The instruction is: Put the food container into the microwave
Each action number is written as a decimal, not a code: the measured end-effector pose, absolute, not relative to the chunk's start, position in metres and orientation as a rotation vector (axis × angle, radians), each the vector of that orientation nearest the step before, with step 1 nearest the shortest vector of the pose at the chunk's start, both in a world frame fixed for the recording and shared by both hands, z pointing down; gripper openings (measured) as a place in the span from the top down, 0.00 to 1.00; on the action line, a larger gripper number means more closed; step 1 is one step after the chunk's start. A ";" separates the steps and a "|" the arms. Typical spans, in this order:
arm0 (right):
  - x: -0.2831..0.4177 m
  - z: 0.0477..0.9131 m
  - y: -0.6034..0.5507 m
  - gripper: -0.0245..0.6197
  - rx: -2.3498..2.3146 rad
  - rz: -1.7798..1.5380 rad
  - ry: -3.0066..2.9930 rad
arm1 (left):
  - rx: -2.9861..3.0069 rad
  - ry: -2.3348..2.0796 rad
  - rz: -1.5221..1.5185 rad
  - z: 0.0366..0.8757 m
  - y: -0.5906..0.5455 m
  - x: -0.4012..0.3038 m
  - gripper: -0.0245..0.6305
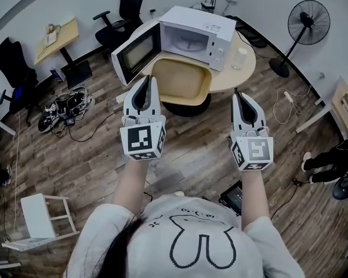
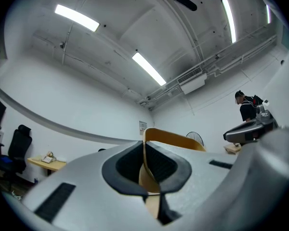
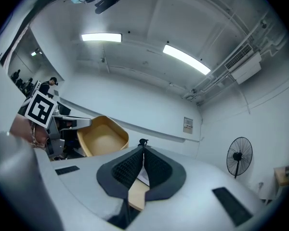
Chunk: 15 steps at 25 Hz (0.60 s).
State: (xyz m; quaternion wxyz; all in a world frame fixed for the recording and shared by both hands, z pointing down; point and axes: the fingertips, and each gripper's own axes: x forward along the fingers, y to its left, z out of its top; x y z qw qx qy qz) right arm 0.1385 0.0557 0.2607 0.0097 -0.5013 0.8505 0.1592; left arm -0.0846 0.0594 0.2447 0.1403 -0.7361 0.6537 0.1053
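**Container at the microwave's mouth**

Your left gripper (image 2: 145,152) pinches the thin rim of the smooth tan food container (image 1: 181,81), whose near corner is hidden. At 3 o'clock, your right gripper (image 3: 143,165) is empty, its ribbed pads (image 3: 129,170) pressed together. At 12 o'clock, the boxy white microwave (image 1: 192,38) stands open.

The food container (image 1: 180,81) is coloured a soft yellow-brown, inside and out. The microwave (image 1: 203,30) is painted white, and its door (image 1: 138,52) is framed in white round a dark window. The left gripper (image 1: 145,80) and the right gripper (image 1: 239,95) are made in light grey, with black pads (image 2: 125,167). Each cube (image 1: 142,141) is marked with black and white squares. The round table (image 1: 226,80) is coloured pale tan. The floor (image 1: 93,155) is laid in streaky brown wood planks. The fan (image 1: 308,22) and the office chair (image 1: 130,4) are coloured black. The shirt (image 1: 162,219) is coloured grey, with 1 rabbit shape drawn on it in dark lines.
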 end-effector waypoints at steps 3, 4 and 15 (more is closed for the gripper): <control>0.133 0.267 0.043 0.91 -1.565 0.487 2.661 | -2.127 1.882 0.300 0.248 0.048 -0.088 0.93; 0.131 0.269 0.039 0.91 -1.564 0.484 2.664 | -2.127 1.884 0.300 0.249 0.044 -0.090 0.93; 0.118 0.280 -0.005 0.91 -1.536 0.463 2.696 | -2.117 1.930 0.326 0.259 0.002 -0.106 0.93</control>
